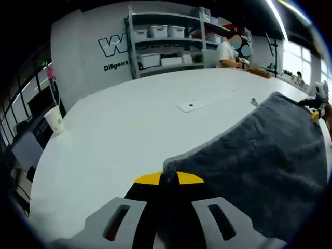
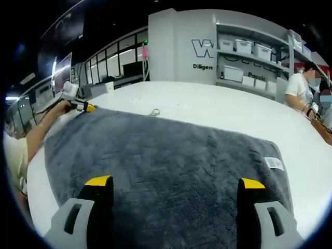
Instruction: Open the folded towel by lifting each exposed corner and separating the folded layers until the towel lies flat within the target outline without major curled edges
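White table (image 1: 119, 135) carries the grey towel (image 2: 171, 171), spread wide across it, a white label (image 2: 273, 163) near one corner. Left gripper (image 1: 168, 180) sits at a towel corner, jaws closed together pinching its edge. Right gripper (image 2: 175, 188) over the towel, jaws spread wide, gripping nothing. Paper cup (image 1: 54, 119) stands well off at the table's edge.

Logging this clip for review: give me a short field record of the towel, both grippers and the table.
towel: grey towel, spread wide on the table, small white label near one corner
left gripper: jaws closed on a towel corner
right gripper: jaws wide apart over the towel, holding nothing
table: white table; a small white card and a paper cup at its far edge
background: shelves with bins, a person at the far side
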The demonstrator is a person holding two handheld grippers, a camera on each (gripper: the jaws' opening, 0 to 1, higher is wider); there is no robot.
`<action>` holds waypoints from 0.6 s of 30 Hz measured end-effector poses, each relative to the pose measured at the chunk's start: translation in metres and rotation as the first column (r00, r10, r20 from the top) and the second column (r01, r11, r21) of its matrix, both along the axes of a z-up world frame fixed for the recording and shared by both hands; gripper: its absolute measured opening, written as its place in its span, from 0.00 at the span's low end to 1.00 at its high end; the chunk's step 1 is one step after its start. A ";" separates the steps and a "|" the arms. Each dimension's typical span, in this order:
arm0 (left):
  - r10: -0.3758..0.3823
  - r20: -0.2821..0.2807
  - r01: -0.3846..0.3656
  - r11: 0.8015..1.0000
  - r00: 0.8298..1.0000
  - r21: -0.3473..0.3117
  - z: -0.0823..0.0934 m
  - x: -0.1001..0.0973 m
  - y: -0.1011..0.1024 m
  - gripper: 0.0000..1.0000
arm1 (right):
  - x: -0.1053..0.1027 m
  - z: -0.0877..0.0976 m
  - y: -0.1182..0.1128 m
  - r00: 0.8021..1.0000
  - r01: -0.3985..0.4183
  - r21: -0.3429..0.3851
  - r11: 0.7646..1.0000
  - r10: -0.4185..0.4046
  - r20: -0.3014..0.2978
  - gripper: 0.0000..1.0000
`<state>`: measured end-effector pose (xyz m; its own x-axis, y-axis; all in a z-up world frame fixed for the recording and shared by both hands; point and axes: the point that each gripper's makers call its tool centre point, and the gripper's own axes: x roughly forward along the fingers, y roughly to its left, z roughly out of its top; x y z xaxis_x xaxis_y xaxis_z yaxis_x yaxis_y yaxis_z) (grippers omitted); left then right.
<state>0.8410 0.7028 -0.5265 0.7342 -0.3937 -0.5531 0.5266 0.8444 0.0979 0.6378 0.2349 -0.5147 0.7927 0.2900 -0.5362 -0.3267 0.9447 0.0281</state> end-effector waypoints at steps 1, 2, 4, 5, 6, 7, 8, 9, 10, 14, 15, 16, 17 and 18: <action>0.007 0.007 -0.007 1.000 1.000 0.008 0.000 0.002 0.002 0.07 | 0.000 0.000 0.000 1.000 0.000 -0.001 1.000 0.000 0.000 0.99; 0.012 0.012 -0.012 1.000 1.000 0.013 0.000 0.002 0.003 0.07 | 0.000 0.000 0.000 1.000 0.000 -0.001 1.000 0.000 0.000 0.99; 0.025 0.028 -0.026 0.999 0.999 0.023 0.001 0.005 0.006 0.07 | 0.000 0.000 0.000 1.000 0.000 0.000 1.000 0.000 0.001 0.99; 0.028 0.031 -0.028 0.999 0.999 0.023 0.001 0.006 0.006 0.08 | -0.001 0.000 0.000 1.000 0.000 0.001 1.000 0.000 0.000 0.99; 0.030 0.037 -0.031 0.999 0.999 0.024 0.001 0.007 0.007 0.08 | -0.001 0.000 0.000 1.000 -0.001 0.000 1.000 0.001 0.000 0.99; 0.032 0.042 -0.033 0.999 0.999 0.025 0.001 0.007 0.007 0.08 | -0.001 0.000 0.000 1.000 -0.002 0.000 1.000 0.002 -0.001 0.99; 0.034 0.047 -0.035 0.999 0.998 0.026 0.001 0.008 0.007 0.08 | -0.001 0.000 0.000 1.000 -0.003 0.000 1.000 0.003 -0.002 0.99; 0.035 0.052 -0.036 0.999 0.998 0.028 0.001 0.008 0.006 0.09 | -0.001 -0.001 0.001 1.000 -0.004 0.000 1.000 0.004 -0.003 0.99; 0.036 0.055 -0.037 0.999 0.998 0.029 0.001 0.008 0.006 0.09 | -0.001 -0.001 0.001 1.000 -0.005 -0.001 1.000 0.005 -0.004 0.99; 0.053 0.058 -0.055 0.998 0.997 0.023 0.001 0.007 0.007 0.13 | -0.001 -0.002 0.002 1.000 -0.009 -0.002 1.000 0.009 -0.008 0.99; 0.063 0.052 -0.063 0.998 0.997 0.013 0.001 0.007 0.009 0.14 | -0.001 -0.002 0.002 1.000 -0.010 -0.003 1.000 0.010 -0.008 0.99; 0.066 0.049 -0.066 0.998 0.997 0.008 0.001 0.007 0.009 0.15 | -0.001 -0.002 0.002 1.000 -0.011 -0.002 1.000 0.011 -0.008 0.99; 0.072 0.044 -0.072 0.997 0.996 0.002 0.001 0.006 0.010 0.18 | -0.001 -0.002 0.002 1.000 -0.011 -0.003 1.000 0.011 -0.008 0.99; 0.080 0.040 -0.080 0.997 0.996 -0.004 0.002 0.005 0.012 0.20 | -0.002 -0.002 0.002 1.000 -0.012 -0.003 1.000 0.012 -0.009 0.99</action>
